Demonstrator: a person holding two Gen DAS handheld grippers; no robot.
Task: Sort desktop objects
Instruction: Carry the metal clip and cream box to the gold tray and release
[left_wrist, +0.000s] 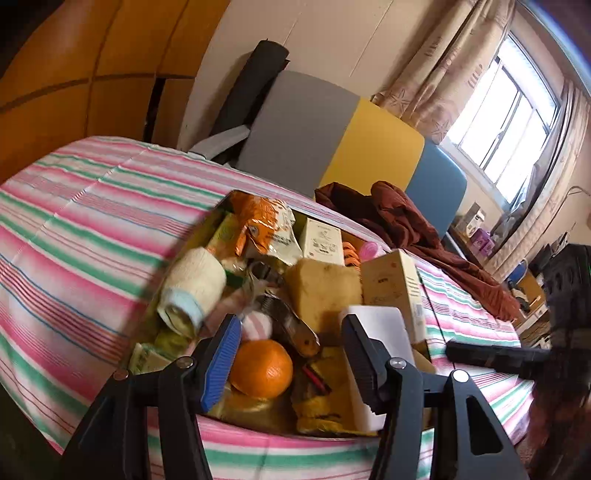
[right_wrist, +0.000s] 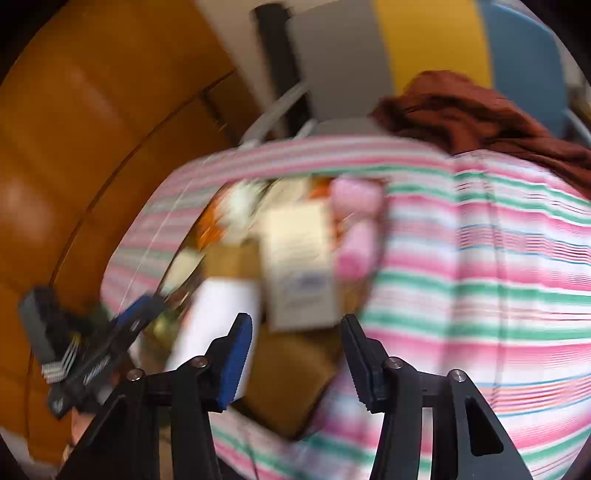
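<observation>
A shallow tray (left_wrist: 221, 201) heaped with objects sits on the striped tablecloth (left_wrist: 92, 206). In it are an orange (left_wrist: 261, 368), a yellow sponge (left_wrist: 321, 291), a rolled towel (left_wrist: 192, 291), an orange snack bag (left_wrist: 258, 221), a white block (left_wrist: 380, 332) and a beige box (left_wrist: 397, 284). My left gripper (left_wrist: 290, 332) is open over the tray, with the orange between its jaws. My right gripper (right_wrist: 297, 330) is open above the tray's near end, over a brown box (right_wrist: 291, 369). The right wrist view is blurred. The beige box (right_wrist: 299, 266) and pink items (right_wrist: 356, 225) show there.
A maroon cloth (left_wrist: 413, 225) lies on the table's far side, in front of a grey, yellow and blue chair (left_wrist: 351, 136). The right gripper's body (left_wrist: 517, 358) shows at the right of the left wrist view; the left gripper (right_wrist: 110, 347) at the left of the right wrist view.
</observation>
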